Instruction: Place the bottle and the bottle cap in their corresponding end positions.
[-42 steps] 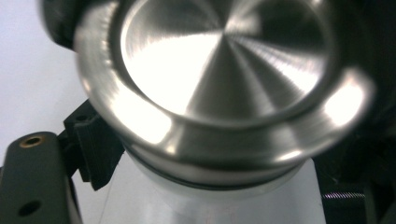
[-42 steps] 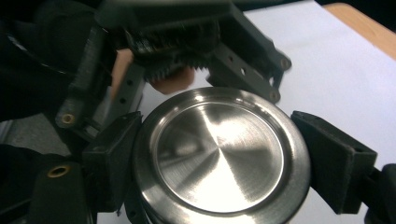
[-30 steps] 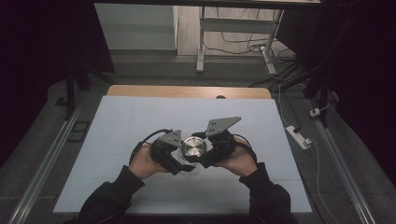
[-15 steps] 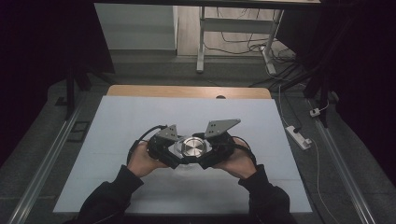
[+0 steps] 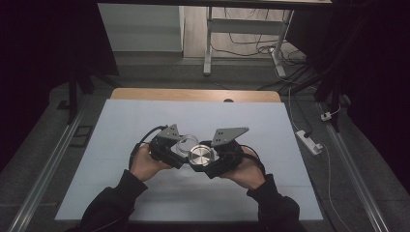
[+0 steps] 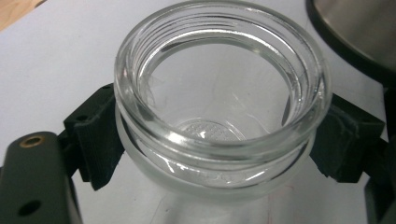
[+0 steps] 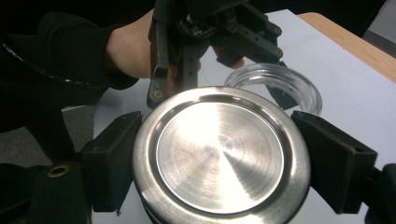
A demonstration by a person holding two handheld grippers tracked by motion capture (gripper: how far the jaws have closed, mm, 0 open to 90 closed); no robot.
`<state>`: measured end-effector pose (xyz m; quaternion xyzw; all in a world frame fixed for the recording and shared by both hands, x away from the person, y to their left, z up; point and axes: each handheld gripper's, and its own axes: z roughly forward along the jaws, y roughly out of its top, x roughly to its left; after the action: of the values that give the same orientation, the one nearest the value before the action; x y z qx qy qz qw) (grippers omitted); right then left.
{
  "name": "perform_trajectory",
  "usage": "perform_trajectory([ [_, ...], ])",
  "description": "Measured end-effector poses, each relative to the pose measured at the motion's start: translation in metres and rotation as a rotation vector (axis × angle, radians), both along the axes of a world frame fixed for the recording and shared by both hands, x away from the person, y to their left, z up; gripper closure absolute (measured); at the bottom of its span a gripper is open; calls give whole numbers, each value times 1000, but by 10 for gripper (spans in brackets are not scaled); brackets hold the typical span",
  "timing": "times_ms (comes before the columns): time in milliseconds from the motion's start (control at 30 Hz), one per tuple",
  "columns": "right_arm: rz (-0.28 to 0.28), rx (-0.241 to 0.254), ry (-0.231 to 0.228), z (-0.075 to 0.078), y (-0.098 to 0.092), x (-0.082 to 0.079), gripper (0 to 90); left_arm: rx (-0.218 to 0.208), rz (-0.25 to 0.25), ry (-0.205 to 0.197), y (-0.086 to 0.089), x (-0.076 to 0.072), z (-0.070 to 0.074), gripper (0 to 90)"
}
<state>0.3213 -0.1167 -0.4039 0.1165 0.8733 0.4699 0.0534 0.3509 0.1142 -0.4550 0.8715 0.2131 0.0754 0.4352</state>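
Glass jar [image 6: 219, 107] in left claw [image 5: 180, 147] beside steel lid [image 7: 219, 156].

A pale sheet [image 5: 145, 121] covers the bench [image 5: 193, 94], whose wooden top shows as a strip along the far edge at mid-frame. Grey floor [image 5: 43, 145] surrounds it, with metal rails [image 5: 48, 169] running down the left and right sides. At upper centre stands a white table leg frame [image 5: 209, 43] among loose cables [image 5: 241, 36]. A white power strip [image 5: 309, 141] lies at right. The room's edges are dark.
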Motion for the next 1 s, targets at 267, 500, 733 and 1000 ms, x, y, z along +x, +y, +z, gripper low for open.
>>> perform_trajectory([
  [267,-11,11,-8,-3,-3,-7,197,-5,30,-12,3,5,3,153],
  [500,-16,17,-8,-9,-3,-12,197,-9,50,-19,2,11,6,153],
  [733,-19,16,-14,-16,-3,-16,197,-14,61,-30,0,17,9,153],
  [1000,-28,21,-15,-25,-2,-21,197,-12,72,-28,-2,25,8,153],
])
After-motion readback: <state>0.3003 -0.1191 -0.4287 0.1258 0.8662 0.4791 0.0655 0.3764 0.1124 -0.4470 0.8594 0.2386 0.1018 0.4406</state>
